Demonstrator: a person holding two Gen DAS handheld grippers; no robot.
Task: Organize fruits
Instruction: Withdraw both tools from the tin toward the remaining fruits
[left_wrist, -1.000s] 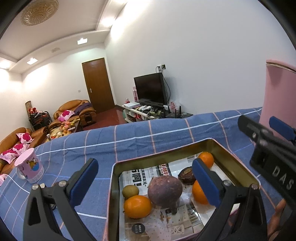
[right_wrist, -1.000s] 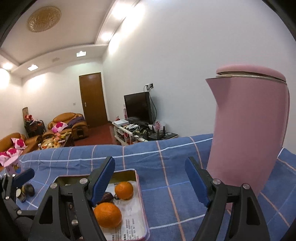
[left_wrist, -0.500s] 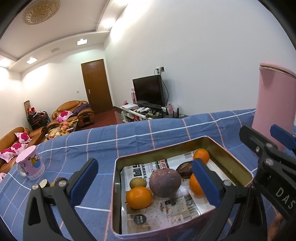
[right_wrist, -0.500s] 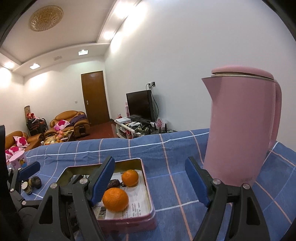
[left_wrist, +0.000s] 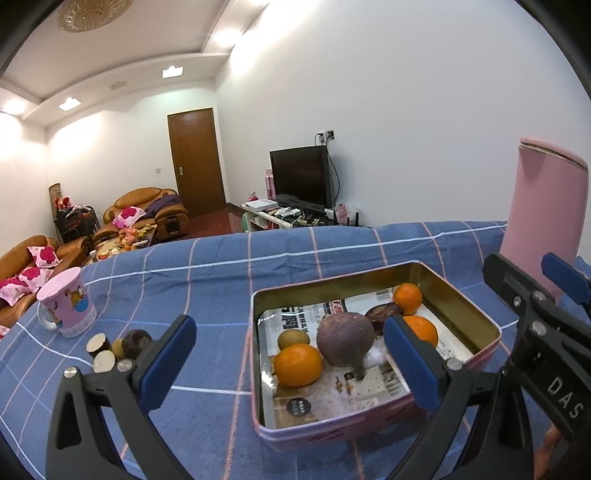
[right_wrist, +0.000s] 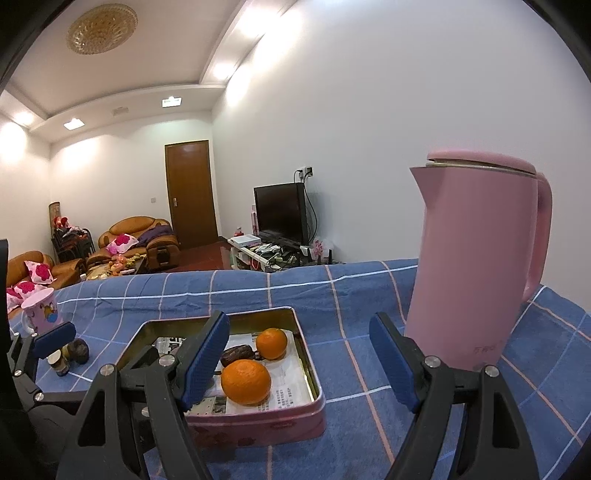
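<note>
Jaws: both wide, empty | tin of fruit below left gripper; left of right gripper

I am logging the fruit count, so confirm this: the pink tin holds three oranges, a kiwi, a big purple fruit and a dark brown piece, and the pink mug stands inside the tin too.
Wrong on the mug. The pink mug stands on the blue cloth outside the pink tin, well off to its left in the left wrist view. The rest holds: three oranges, kiwi, big purple fruit and dark brown piece lie in the tin.
</note>
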